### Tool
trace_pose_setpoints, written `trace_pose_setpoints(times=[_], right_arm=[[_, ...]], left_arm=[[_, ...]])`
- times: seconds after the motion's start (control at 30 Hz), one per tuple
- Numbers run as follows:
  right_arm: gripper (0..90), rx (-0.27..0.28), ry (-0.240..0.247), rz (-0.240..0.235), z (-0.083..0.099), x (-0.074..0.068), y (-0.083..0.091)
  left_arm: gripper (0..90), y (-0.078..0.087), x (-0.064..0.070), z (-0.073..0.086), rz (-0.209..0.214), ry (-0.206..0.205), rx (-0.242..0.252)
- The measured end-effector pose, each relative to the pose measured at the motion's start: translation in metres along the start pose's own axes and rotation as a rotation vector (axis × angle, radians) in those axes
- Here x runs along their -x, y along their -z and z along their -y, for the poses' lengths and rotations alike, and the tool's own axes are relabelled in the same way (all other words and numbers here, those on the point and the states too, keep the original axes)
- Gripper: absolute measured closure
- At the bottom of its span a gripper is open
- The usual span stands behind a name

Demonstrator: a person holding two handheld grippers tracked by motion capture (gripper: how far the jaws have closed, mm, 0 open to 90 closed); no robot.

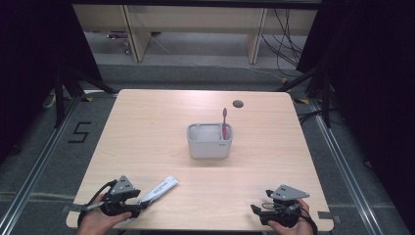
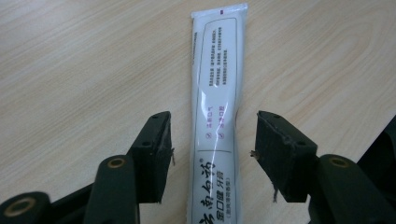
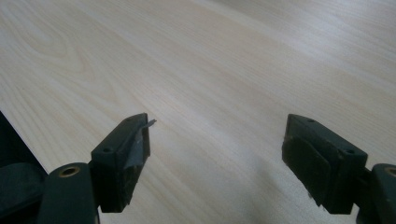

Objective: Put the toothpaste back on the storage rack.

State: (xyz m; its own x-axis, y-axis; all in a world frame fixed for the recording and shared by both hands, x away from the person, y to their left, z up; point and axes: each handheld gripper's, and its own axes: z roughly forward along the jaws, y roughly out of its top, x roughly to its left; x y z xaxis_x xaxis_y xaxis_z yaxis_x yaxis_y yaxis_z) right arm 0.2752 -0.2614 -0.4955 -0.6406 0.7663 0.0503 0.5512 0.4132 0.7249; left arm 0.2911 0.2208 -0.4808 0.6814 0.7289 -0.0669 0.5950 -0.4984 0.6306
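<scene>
left claw [image 2: 212, 140]: jaws apart, straddling white toothpaste tube [image 2: 218, 116], not touching | tube flat on worktop [image 1: 147, 127], lower left of high view | right claw [image 3: 217, 154]: jaws wide, nothing between, lower right | grey holder [image 1: 209, 141] centre with red toothbrush [image 1: 224, 122] upright

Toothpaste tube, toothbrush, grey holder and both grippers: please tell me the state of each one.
Toothpaste tube: lying flat on the table, between the open jaws, not gripped.
Toothbrush: upright in the holder's right compartment.
Grey holder: upright at mid-table.
Left gripper: open.
Right gripper: open, nothing between the jaws.
</scene>
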Motion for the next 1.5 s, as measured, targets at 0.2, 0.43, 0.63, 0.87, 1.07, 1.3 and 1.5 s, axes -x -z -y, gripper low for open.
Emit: trace_pose_setpoints(times=[0.2, 0.43, 0.63, 0.87, 1.07, 1.3, 1.5], right_arm=[[24.5, -0.009, -0.004, -0.002, 0.000, -0.001, 0.000], [24.8, -0.009, -0.006, -0.012, 0.000, -0.001, -0.001], [24.9, -0.014, -0.014, -0.019, 0.000, -0.002, -0.002], [25.0, -0.007, 0.017, -0.018, 0.000, -0.002, -0.002], [25.0, -0.015, -0.020, -0.030, 0.000, -0.004, -0.002], [25.1, -0.004, 0.021, -0.027, 0.000, -0.002, -0.004], [25.1, -0.012, 0.018, -0.024, 0.000, -0.004, -0.003]], left_arm=[[47.5, -0.005, 0.000, -0.012, 0.020, -0.024, -0.077], [51.2, -0.011, -0.004, -0.021, 0.008, -0.033, -0.108], [54.0, -0.016, -0.005, -0.023, 0.029, -0.025, -0.172], [56.4, -0.022, -0.005, -0.026, 0.031, -0.023, -0.197], [59.2, -0.029, -0.004, -0.030, 0.048, -0.033, -0.239], [59.6, -0.032, -0.001, -0.038, 0.030, -0.070, -0.306], [61.0, -0.037, 0.004, -0.046, 0.021, -0.093, -0.368]])
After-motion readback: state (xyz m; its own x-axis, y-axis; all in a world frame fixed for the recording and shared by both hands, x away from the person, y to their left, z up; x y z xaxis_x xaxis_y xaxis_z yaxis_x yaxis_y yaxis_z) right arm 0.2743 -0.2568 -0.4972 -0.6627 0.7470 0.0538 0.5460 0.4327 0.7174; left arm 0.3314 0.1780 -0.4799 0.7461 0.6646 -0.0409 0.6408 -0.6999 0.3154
